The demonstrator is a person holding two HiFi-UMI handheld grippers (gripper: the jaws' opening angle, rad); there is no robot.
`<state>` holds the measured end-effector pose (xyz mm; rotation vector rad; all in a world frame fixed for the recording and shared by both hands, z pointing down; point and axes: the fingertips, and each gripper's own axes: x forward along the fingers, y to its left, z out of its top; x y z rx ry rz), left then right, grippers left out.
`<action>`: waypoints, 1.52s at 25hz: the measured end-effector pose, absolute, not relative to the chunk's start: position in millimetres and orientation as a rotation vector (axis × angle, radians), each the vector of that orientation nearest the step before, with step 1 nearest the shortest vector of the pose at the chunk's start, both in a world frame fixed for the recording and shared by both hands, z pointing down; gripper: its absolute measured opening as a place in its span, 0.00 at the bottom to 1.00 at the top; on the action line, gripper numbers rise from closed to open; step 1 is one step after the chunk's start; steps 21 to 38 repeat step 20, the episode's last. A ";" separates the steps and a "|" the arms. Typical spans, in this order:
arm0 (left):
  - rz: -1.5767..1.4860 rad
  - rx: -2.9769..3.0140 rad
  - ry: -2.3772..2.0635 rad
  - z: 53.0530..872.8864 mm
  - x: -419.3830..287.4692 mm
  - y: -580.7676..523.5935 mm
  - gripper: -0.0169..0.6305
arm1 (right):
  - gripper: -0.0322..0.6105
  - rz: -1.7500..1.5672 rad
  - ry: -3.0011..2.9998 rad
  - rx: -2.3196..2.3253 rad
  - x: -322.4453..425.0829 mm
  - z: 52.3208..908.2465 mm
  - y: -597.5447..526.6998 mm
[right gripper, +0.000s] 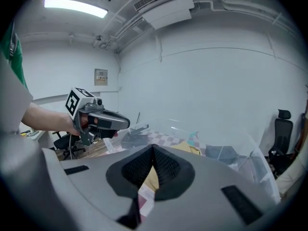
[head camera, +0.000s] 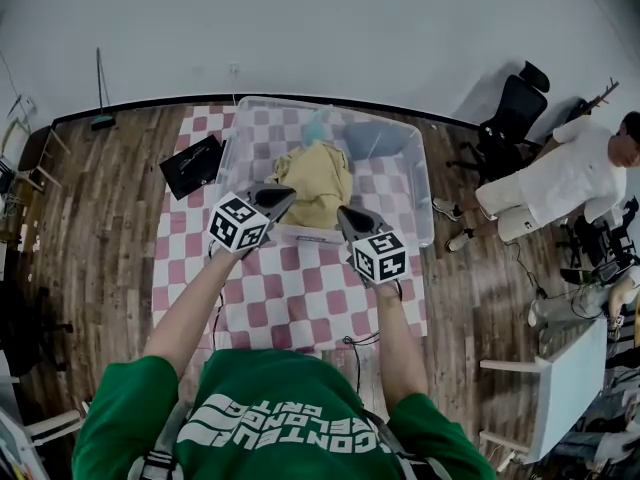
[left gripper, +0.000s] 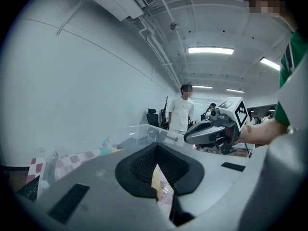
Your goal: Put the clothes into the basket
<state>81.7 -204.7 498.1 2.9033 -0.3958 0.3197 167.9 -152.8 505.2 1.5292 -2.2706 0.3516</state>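
As I look down, my left gripper (head camera: 288, 196) and right gripper (head camera: 345, 214) hang side by side over the near edge of the basket (head camera: 426, 203), both pointing away from me toward the wall. Left one first: jaws pressed together, pads meeting at the tip, nothing pinched. Right one, same story: jaws closed tight, tip to tip, empty. Through the slit lower down in each pair I catch only cloth and checks beyond (that is background, not a grip).

Clothes now. The yellow cloth (head camera: 315, 178) lies heaped inside the basket, about the middle, just past my two tips. Behind it a grey cloth (head camera: 378, 140) sits in the far right corner. A small teal cloth (head camera: 318, 126) lies beside it at the far rim. All three are within the clear walls.

That basket stands on the red-and-white checked mat (head camera: 300, 298), which is spread over the wooden floor (head camera: 100, 228). A flat black thing (head camera: 192, 165) lies at the mat's left edge, just beside the basket. Off to the right, well apart from it all, a person (head camera: 565, 173) in white is near a black chair (head camera: 512, 108).

From the left gripper view the right gripper shows ahead at the right, marker cube up. From the right gripper view the left one shows at the left in the same pose.
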 end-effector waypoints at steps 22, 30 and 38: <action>0.371 2.855 -0.333 529.3 56.2 -155.7 0.03 | 0.06 0.438 -2.238 1.588 166.8 532.7 -91.4; 0.371 2.855 -0.333 529.3 56.2 -155.7 0.03 | 0.06 0.438 -2.238 1.588 166.8 532.7 -91.4; 0.371 2.855 -0.333 529.3 56.2 -155.7 0.03 | 0.06 0.438 -2.238 1.588 166.8 532.7 -91.4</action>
